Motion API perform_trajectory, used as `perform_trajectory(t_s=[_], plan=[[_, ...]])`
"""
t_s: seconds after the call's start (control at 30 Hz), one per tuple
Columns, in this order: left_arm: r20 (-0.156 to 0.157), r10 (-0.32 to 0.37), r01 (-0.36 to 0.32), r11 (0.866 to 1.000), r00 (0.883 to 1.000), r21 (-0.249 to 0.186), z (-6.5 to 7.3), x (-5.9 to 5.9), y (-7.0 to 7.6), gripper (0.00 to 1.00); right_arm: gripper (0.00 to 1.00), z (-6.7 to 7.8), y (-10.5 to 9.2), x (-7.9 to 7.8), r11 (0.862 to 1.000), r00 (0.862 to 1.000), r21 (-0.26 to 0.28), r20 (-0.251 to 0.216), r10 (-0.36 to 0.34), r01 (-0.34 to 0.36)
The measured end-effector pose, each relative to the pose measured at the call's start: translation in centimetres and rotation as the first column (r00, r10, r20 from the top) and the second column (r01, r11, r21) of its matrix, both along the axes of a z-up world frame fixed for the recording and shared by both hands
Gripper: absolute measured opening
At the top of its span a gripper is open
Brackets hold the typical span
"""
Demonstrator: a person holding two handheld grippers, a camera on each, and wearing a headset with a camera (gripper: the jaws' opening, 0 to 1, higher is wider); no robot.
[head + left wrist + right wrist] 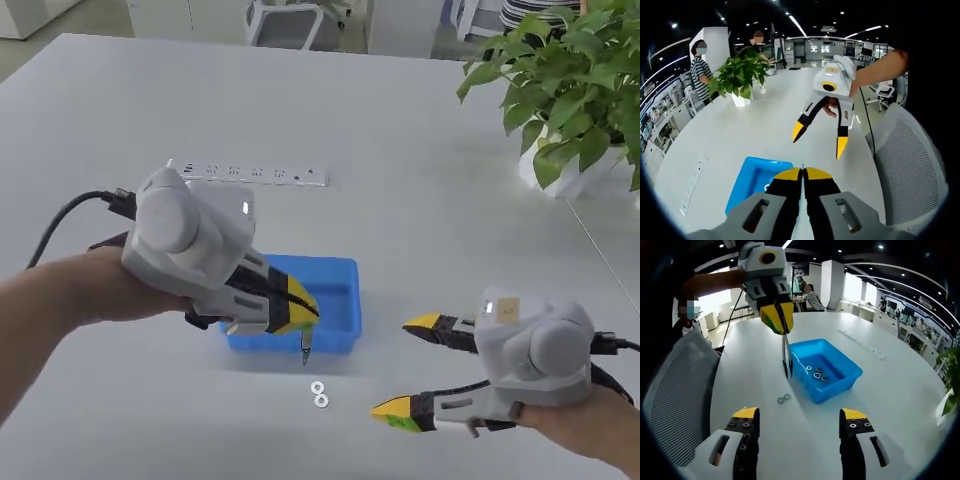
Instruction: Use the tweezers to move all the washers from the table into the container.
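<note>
Two small metal washers (319, 393) lie side by side on the white table, just in front of the blue container (338, 300). My left gripper (296, 307) is shut on thin metal tweezers (305, 347), whose tips hang above the table at the container's near wall, a little behind the washers. In the right gripper view the tweezers (785, 359) point down beside the container (840, 382), which holds several washers (817, 372); the two loose washers (784, 399) lie before it. My right gripper (405, 365) stands open to the right of the washers, holding nothing.
A white power strip (250, 173) lies behind the container. A potted plant (570, 90) stands at the back right near the table edge. A grey mesh chair (910, 165) is at the table's near side. People stand far off (700, 65).
</note>
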State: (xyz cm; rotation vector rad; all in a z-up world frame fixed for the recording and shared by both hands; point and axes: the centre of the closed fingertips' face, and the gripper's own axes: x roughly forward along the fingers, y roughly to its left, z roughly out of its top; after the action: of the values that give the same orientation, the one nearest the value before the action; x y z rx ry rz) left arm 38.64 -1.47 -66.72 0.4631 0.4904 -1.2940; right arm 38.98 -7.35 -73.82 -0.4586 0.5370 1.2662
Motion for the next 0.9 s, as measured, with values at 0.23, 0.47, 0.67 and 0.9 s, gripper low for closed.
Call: perform_trajectory(t_s=[0.23, 0.47, 0.67, 0.9], plan=[[-0.017, -0.009, 0.009, 1.0, 1.0, -0.011, -0.6, -0.7, -0.7, 0.05, 0.65, -0.4, -0.1, -0.3, 1.0, 1.0, -0.004, -0.009, -0.003, 0.003], [-0.036, -0.016, 0.016, 1.0, 0.999, -0.024, -1.3, -1.5, -1.4, 0.05, 0.65, -0.6, -0.3, -0.6, 1.0, 1.0, -0.008, -0.014, -0.004, 0.004], [-0.049, -0.029, 0.027, 0.999, 0.998, -0.033, -1.7, -2.0, -2.0, 0.05, 0.65, -0.7, -0.4, -0.6, 1.0, 1.0, -0.011, -0.018, -0.01, 0.01], [-0.062, -0.038, 0.036, 0.999, 0.997, -0.03, -2.7, -2.0, -2.2, 0.05, 0.65, -1.1, -0.5, -0.8, 1.0, 1.0, -0.014, -0.026, -0.013, 0.013]])
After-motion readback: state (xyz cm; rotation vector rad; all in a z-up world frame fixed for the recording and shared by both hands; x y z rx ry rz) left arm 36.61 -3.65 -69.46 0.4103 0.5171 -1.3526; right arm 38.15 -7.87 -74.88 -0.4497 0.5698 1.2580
